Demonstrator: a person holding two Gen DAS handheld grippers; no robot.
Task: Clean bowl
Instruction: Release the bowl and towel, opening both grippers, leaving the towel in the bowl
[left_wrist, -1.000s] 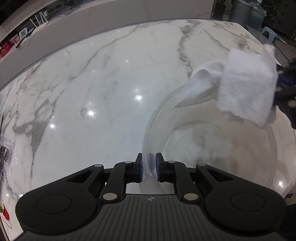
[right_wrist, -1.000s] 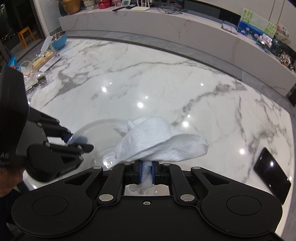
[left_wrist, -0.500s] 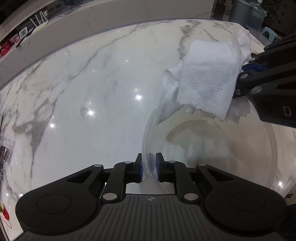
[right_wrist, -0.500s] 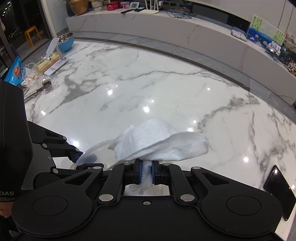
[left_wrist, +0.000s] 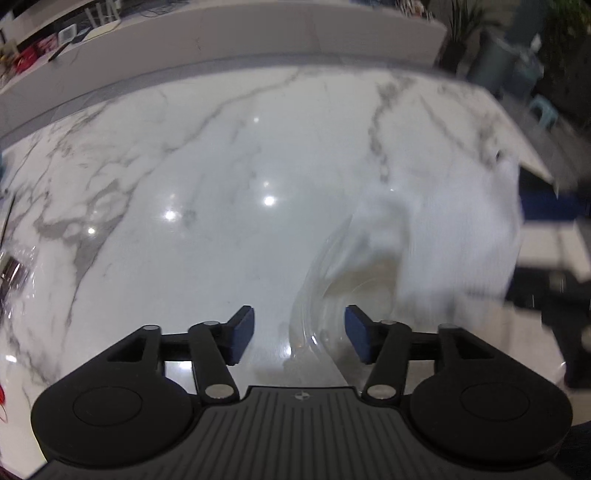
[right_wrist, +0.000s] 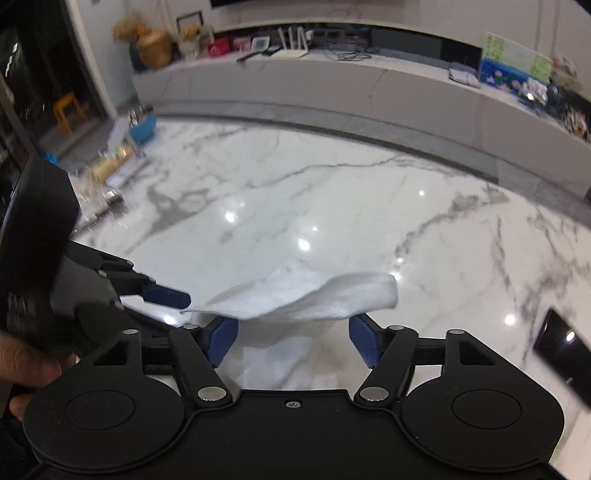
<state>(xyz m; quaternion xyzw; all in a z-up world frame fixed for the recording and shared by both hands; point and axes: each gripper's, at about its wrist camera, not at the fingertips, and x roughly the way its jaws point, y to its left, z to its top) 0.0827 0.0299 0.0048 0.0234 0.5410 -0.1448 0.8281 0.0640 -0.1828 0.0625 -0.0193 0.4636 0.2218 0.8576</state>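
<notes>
The clear plastic bowl (left_wrist: 354, 288) sits on the white marble table (left_wrist: 207, 177), blurred, just ahead of my left gripper (left_wrist: 299, 334). The left gripper is open, its blue pads standing on either side of the bowl's near rim without touching it. A white paper towel (left_wrist: 458, 229) hangs blurred over the bowl's right side. In the right wrist view the towel (right_wrist: 303, 295) lies loose between and ahead of the wide-open pads of my right gripper (right_wrist: 293, 339). The left gripper's fingers (right_wrist: 162, 293) show at the left there. The bowl is hidden in that view.
A black phone (right_wrist: 565, 358) lies on the table at the right. Clutter with a blue bowl (right_wrist: 142, 127) sits at the far left edge. A long marble counter (right_wrist: 332, 81) runs behind the table. A hand (right_wrist: 26, 369) holds the left gripper.
Both grippers have opened: the left let go of the bowl's rim, the right let go of the paper towel. Both cameras have tilted up and pulled back, with motion blur.
</notes>
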